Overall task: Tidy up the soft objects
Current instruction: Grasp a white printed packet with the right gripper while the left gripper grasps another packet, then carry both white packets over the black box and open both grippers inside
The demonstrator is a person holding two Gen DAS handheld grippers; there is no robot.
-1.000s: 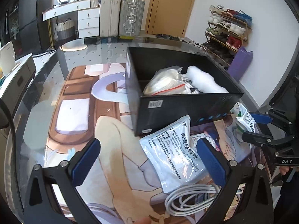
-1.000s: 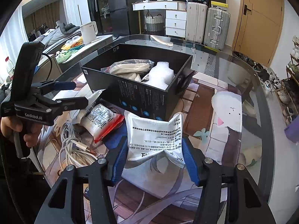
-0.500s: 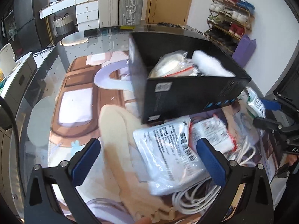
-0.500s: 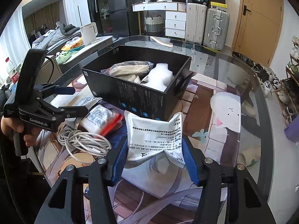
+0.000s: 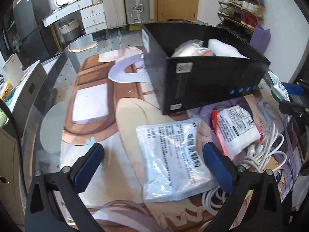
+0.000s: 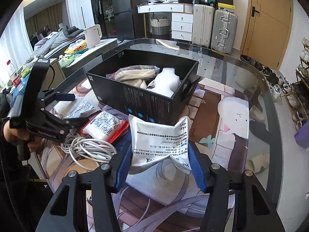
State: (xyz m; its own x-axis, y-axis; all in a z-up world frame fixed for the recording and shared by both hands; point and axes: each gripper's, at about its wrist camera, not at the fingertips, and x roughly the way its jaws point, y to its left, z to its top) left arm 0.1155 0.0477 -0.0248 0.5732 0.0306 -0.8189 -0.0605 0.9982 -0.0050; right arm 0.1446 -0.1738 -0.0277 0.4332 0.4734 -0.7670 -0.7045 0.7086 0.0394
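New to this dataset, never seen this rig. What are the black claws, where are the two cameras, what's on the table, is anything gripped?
No robot arm here: a person holds a two-finger gripper in each hand. Each picture comes from a fisheye camera mounted on one gripper, looking forward along its blue-padded fingers.

In the right wrist view, the right gripper is clamped on a white printed pouch, which is creased between the pads. The left gripper shows at the left edge of that view, held by a hand.

In the left wrist view, the left gripper is open and empty.

On the glass table with its cartoon mat: a black box holding bagged soft items, a red-edged packet and a coiled white cable.
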